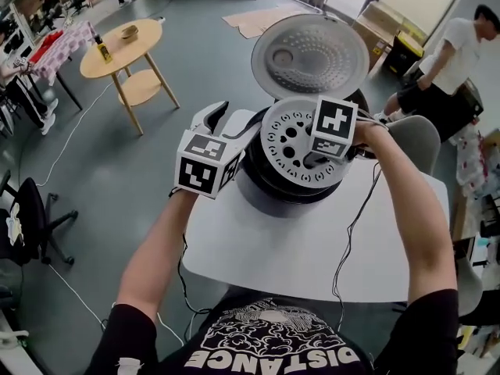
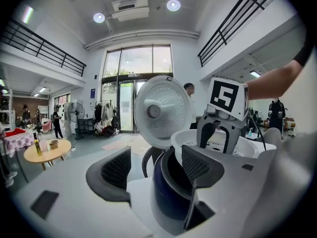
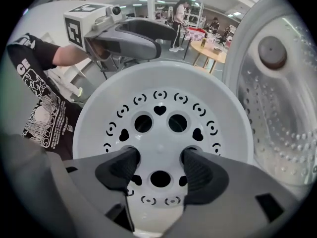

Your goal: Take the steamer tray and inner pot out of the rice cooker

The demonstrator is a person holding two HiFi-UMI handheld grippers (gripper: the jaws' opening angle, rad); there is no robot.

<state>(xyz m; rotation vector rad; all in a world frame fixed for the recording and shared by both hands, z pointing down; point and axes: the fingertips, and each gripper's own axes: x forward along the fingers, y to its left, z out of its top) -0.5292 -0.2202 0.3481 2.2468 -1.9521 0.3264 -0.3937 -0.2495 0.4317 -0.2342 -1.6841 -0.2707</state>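
Note:
The rice cooker [image 1: 258, 194] [image 2: 166, 192] stands on the white table [image 1: 273, 264] with its lid [image 1: 310, 57] [image 3: 277, 93] swung up. The white perforated steamer tray [image 1: 285, 143] [image 3: 158, 108] [image 2: 247, 145] sits raised above the cooker's rim. My right gripper [image 1: 312, 161] [image 3: 158, 165] [image 2: 215, 135] points straight down, its fingertips [image 3: 121, 165] sunk in two of the tray's holes and shut on the strip between them. My left gripper [image 1: 230, 123] [image 2: 158, 167] stands open astride the cooker's near wall; its left pad touches nothing. The tray hides most of the inner pot.
A grey chair [image 1: 418, 139] stands behind the table at the right, with a person [image 1: 453, 61] beyond it. A round wooden table [image 1: 125, 45] is far left, a black office chair [image 1: 31, 217] at the left edge. Cables [image 1: 351, 233] trail across the tabletop.

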